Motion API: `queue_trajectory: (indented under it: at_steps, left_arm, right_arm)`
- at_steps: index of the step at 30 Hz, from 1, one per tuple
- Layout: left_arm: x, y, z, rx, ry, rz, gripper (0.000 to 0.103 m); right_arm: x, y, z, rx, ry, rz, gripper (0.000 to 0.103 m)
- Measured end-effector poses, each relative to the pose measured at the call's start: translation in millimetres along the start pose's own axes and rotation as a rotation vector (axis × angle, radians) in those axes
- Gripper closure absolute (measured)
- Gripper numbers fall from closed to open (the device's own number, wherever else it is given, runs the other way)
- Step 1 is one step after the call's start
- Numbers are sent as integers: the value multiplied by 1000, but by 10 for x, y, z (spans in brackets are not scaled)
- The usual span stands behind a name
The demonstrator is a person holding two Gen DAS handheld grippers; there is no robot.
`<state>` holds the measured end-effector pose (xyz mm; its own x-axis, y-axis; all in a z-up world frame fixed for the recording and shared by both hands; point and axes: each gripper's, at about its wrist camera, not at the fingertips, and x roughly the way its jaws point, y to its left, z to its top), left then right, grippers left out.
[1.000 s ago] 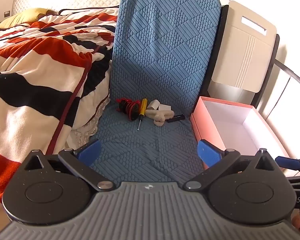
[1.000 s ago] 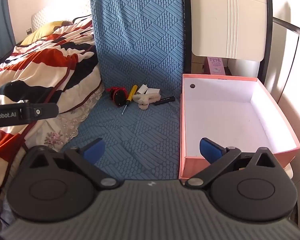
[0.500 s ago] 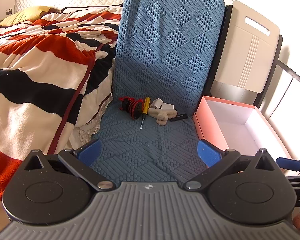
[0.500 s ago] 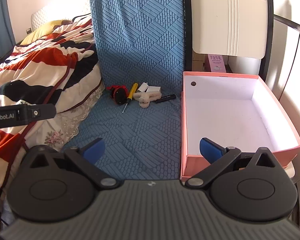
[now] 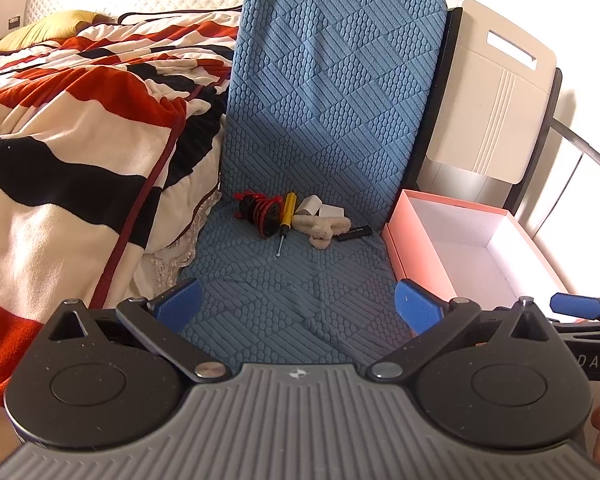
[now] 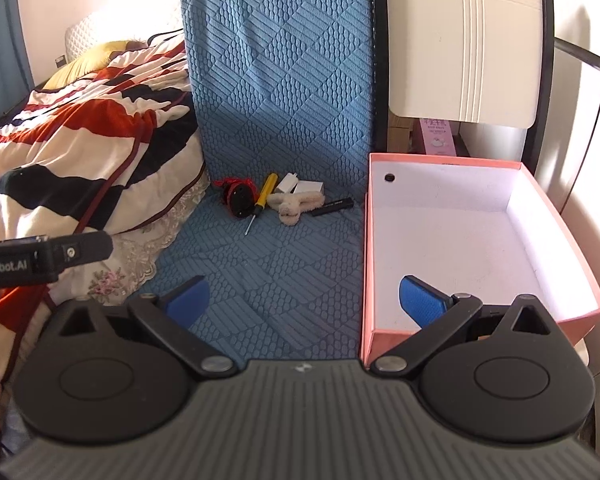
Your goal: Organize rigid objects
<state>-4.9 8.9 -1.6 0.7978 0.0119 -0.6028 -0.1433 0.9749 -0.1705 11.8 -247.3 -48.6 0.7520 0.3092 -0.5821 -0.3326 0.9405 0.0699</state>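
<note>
A small pile lies at the back of the blue seat: a red-and-black round object (image 5: 262, 213) (image 6: 238, 196), a yellow-handled screwdriver (image 5: 285, 220) (image 6: 261, 199), white blocks (image 5: 321, 209) (image 6: 300, 187), a cream fuzzy clip (image 5: 320, 229) (image 6: 294, 204) and a black stick (image 5: 354, 233) (image 6: 333, 206). An open pink box (image 5: 416, 240) (image 6: 366, 264) with a white inside stands to the right. My left gripper (image 5: 298, 306) and right gripper (image 6: 304, 300) are both open and empty, well short of the pile.
A bed with a striped red, black and cream blanket (image 5: 80, 128) (image 6: 80, 140) lies on the left. The blue padded chair back (image 5: 328, 92) (image 6: 276, 72) rises behind the pile. A cream folded board (image 5: 496, 100) (image 6: 464, 40) stands behind the box.
Both grippers have drifted slightly, the left view shifting a little so the pile sits a bit further right. Both stay open; nothing was picked up.
</note>
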Motion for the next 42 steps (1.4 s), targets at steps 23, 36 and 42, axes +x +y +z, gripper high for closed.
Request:
queue_trajectory:
  at_steps: [23, 36, 42]
  left_arm:
    - [25, 49, -38, -14, 7, -23, 0]
    - [156, 47, -27, -38, -3, -69, 0]
    - [456, -36, -18, -9, 16, -61, 0]
  right_arm:
    - [103, 109, -87, -10, 51, 18, 0]
    - [185, 26, -111, 22, 73, 24, 0]
    - [296, -38, -151, 25, 94, 27, 0]
